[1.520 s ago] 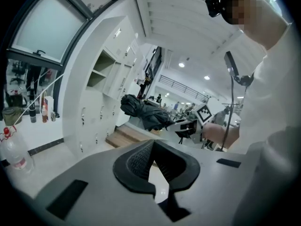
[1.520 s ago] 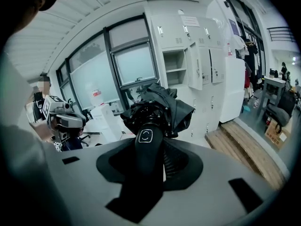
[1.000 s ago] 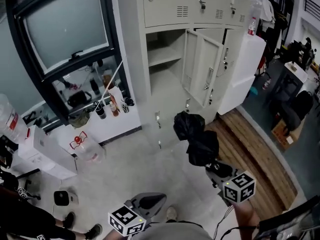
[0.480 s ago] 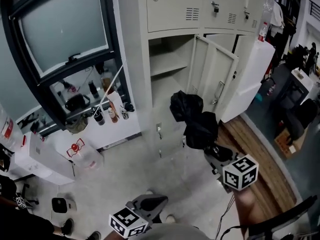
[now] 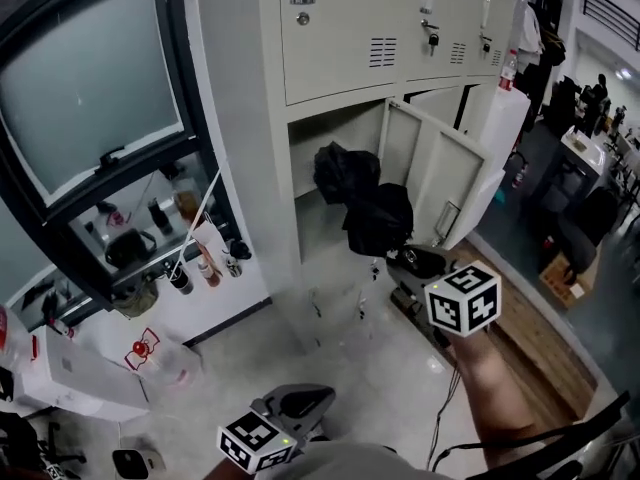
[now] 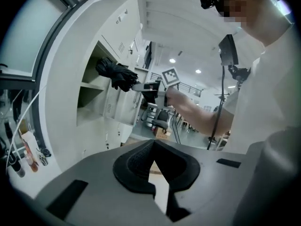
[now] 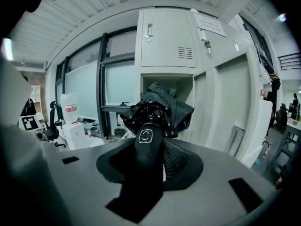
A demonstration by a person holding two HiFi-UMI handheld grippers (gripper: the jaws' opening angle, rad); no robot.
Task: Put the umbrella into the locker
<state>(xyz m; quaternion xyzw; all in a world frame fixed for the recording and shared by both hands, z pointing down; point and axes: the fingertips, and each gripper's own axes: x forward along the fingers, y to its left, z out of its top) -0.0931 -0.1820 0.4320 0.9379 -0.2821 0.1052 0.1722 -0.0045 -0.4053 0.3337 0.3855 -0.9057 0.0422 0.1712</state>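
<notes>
A folded black umbrella (image 5: pixel 362 206) is clamped by its handle in my right gripper (image 5: pixel 408 260), which is shut on it. Its bunched canopy hangs just in front of the open compartment (image 5: pixel 338 128) of the beige locker (image 5: pixel 245 118). Seen from the right gripper view, the umbrella (image 7: pixel 159 108) points at that opening (image 7: pixel 165 81), with the handle between the pads of the right gripper (image 7: pixel 150 144). My left gripper (image 5: pixel 300 402) stays low by the person's body, shut and empty. From the left gripper view, the left gripper (image 6: pixel 153 147) faces the umbrella (image 6: pixel 115 74) at the locker.
The compartment's door (image 5: pixel 440 173) swings open to the right of the opening. A dark-framed window (image 5: pixel 90 98) with a ledge of bottles (image 5: pixel 205 253) is on the left. White boxes (image 5: pixel 70 378) sit on the floor. A wooden strip (image 5: pixel 520 328) and chairs lie at the right.
My right gripper has carried the umbrella up and forward, from the floor area to the mouth of the open compartment. The person has stepped closer to the locker. The left gripper stays low.
</notes>
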